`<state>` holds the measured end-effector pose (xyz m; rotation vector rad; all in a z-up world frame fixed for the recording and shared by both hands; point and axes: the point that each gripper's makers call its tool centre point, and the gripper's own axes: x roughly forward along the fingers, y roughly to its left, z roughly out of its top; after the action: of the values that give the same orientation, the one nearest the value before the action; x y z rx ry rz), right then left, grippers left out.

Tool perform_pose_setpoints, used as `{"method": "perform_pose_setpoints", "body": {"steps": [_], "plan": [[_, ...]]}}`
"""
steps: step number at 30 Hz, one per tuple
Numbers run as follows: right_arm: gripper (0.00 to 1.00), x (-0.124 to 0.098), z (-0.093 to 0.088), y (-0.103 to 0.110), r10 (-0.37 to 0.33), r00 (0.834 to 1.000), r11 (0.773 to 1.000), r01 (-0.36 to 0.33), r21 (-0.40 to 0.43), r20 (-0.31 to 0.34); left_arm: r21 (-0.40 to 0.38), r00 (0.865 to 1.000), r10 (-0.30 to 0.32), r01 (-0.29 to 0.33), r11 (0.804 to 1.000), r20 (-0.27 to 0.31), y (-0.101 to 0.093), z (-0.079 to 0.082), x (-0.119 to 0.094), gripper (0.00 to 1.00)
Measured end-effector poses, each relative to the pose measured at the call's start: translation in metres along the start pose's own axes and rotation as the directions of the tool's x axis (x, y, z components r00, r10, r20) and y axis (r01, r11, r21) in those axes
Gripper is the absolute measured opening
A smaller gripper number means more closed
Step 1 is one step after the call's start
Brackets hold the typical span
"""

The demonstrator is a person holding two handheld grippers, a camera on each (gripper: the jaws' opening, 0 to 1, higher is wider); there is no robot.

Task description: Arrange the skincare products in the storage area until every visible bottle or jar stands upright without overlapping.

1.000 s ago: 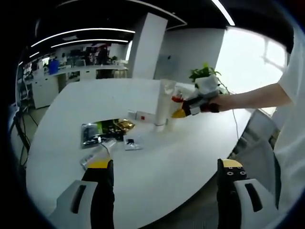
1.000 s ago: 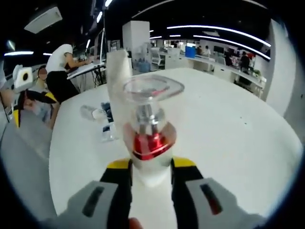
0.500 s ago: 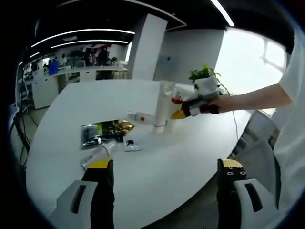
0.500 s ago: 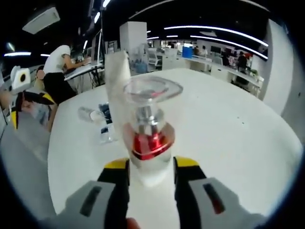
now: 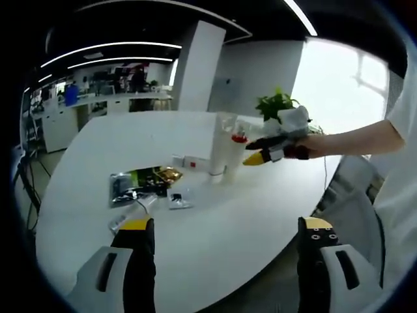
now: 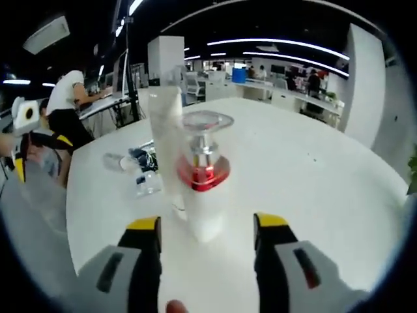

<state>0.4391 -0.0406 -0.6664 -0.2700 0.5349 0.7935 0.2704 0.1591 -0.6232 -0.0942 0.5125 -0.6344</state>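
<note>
My right gripper (image 6: 207, 228): its yellow-tipped jaws stand wide apart and hold nothing; the pump bottle stands in the gap ahead of them, clear of both. In the left gripper view this gripper (image 5: 257, 150) comes in from the right in my hand (image 5: 313, 142), its tips just beside the bottle.

White pump bottle with a red collar and a clear cap (image 6: 205, 189): upright on the round white table (image 6: 313, 189), free of my jaws. In the left gripper view it (image 5: 236, 156) stands near the far middle of the table (image 5: 215, 228).

Tall white tube standing on its cap (image 6: 167, 147): upright, right beside the pump bottle on its left and slightly behind it; I cannot tell whether they touch. In the left gripper view it (image 5: 220, 147) stands just left of the bottle.

My left gripper (image 5: 225, 235): jaws wide apart with nothing between them, held low over the near edge of the table, well away from the two standing products.

Clear tube lying flat (image 5: 133, 212): on its side just beyond my left jaw tip.

Dark and gold foil sachets (image 5: 143, 181): flat on the table, beyond the lying tube.

Small white box with a red mark (image 5: 186, 161): behind the sachets, left of the standing tube.
</note>
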Motion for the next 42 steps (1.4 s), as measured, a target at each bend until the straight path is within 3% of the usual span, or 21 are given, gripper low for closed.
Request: {"method": "perform_pose_setpoints", "body": {"steps": [27,42], "plan": [[0.75,-0.068,-0.012,0.058,-0.048,0.997,0.995,0.043,0.09,0.056,0.004,0.999,-0.051,0.051,0.999,0.017,-0.009,0.002,0.0,0.87],[0.8,-0.09,-0.014,0.083,-0.055,0.994,0.985,0.038,0.168,0.099,-0.005,0.999,-0.046,0.047,0.999,0.024,-0.009,0.003,-0.001,0.87]]}}
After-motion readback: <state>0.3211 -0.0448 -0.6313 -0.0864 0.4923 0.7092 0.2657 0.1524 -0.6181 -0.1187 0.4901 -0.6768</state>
